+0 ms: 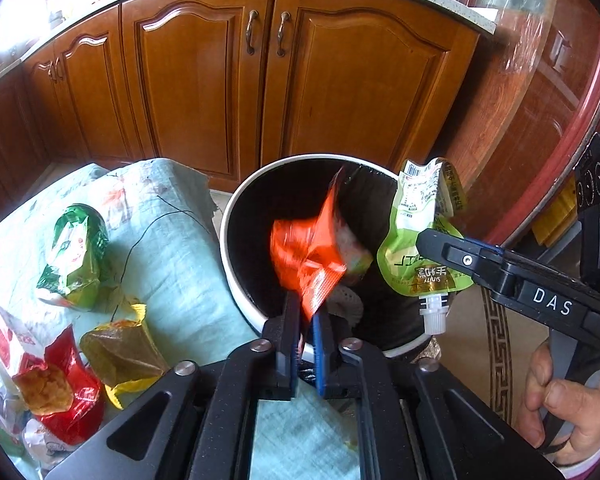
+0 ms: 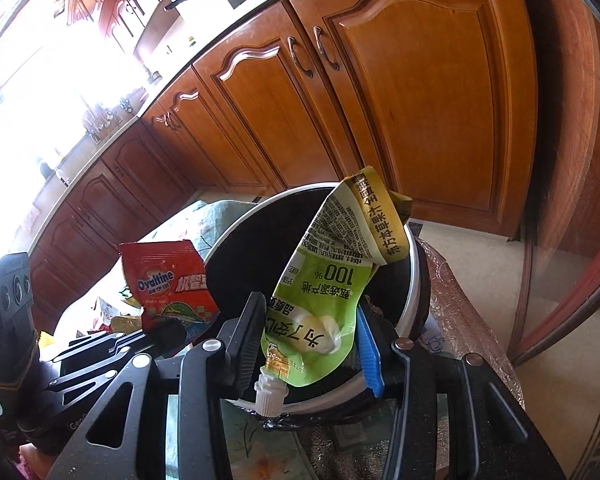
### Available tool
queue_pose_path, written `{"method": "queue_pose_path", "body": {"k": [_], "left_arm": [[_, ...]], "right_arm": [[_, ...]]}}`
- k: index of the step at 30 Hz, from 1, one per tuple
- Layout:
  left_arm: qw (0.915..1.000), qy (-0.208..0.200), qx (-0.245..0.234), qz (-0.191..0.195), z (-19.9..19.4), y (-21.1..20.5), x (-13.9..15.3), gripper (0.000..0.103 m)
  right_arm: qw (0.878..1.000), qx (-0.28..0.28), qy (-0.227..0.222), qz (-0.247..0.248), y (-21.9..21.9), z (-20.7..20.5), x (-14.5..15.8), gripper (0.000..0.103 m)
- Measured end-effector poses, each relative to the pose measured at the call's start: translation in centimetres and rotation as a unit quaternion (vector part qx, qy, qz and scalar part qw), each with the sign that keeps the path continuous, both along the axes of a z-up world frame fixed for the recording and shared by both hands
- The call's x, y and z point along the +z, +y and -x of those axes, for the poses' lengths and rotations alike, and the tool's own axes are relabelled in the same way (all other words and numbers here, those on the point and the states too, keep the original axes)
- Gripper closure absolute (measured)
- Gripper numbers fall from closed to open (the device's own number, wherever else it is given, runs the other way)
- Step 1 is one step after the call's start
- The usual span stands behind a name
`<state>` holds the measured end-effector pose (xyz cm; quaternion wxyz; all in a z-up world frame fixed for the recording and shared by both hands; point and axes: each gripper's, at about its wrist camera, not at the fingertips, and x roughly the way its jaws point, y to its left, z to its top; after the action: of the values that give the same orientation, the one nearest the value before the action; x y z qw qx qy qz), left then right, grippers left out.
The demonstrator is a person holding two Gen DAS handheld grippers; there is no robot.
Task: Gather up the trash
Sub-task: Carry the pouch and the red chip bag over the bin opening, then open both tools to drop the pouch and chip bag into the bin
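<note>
A white-rimmed trash bin with a black liner point(image 1: 236, 200) point(image 2: 414, 280) stands beside a cloth-covered table. My left gripper point(image 1: 306, 320) is shut on an orange-red Ovaltine wrapper point(image 1: 308, 256), held over the bin's near rim; the wrapper also shows in the right wrist view point(image 2: 168, 280). My right gripper point(image 2: 312, 328) is shut on a light green spout pouch point(image 2: 324, 300) with its white cap pointing down, held over the bin. In the left wrist view the pouch point(image 1: 420, 224) hangs at the bin's right rim.
On the pale green cloth point(image 1: 180, 248) left of the bin lie a green packet point(image 1: 74, 256), a brown-yellow bag point(image 1: 120, 352) and a red-and-white snack bag point(image 1: 48, 380). Wooden cabinets point(image 1: 260, 80) stand behind the bin. A glass-topped round table edge point(image 1: 580, 120) is at right.
</note>
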<state>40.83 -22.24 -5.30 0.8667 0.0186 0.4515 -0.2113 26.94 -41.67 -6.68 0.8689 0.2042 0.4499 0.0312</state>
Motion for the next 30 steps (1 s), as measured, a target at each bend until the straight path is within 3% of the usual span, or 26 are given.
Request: {"method": "queue_pose_path", "body": {"k": [2, 5, 9, 12, 18, 30], "left_arm": [[1.0, 0.002, 0.009, 0.002, -0.2, 0.1, -0.1, 0.068], [0.9997, -0.007, 0.014, 0.018, 0.4, 0.5, 0.3, 0.055], [0.999, -0.018, 0.023, 0.035, 1.7, 1.7, 0.8, 0.051], [0.998, -0.023, 0.036, 0.047, 3.4, 3.1, 0.9, 0.047], [0.9959, -0.03, 0.055, 0.065, 7.0, 6.3, 1.2, 0.046], [0.9911, -0.038, 0.104, 0.075, 14.5, 13.8, 2.1, 0.045]], "right_arm": [[1.0, -0.002, 0.003, 0.001, -0.3, -0.4, -0.2, 0.056], [1.0, -0.007, 0.003, -0.008, -0.8, -0.5, -0.3, 0.055], [1.0, -0.016, -0.006, -0.016, -0.9, 0.2, 0.0, 0.044], [0.999, -0.019, -0.014, -0.023, -0.7, 0.8, 0.3, 0.043], [0.998, -0.023, -0.032, -0.043, 0.8, 3.0, 0.6, 0.031], [0.996, -0.005, -0.035, -0.077, 5.7, 7.3, 0.3, 0.03]]}}
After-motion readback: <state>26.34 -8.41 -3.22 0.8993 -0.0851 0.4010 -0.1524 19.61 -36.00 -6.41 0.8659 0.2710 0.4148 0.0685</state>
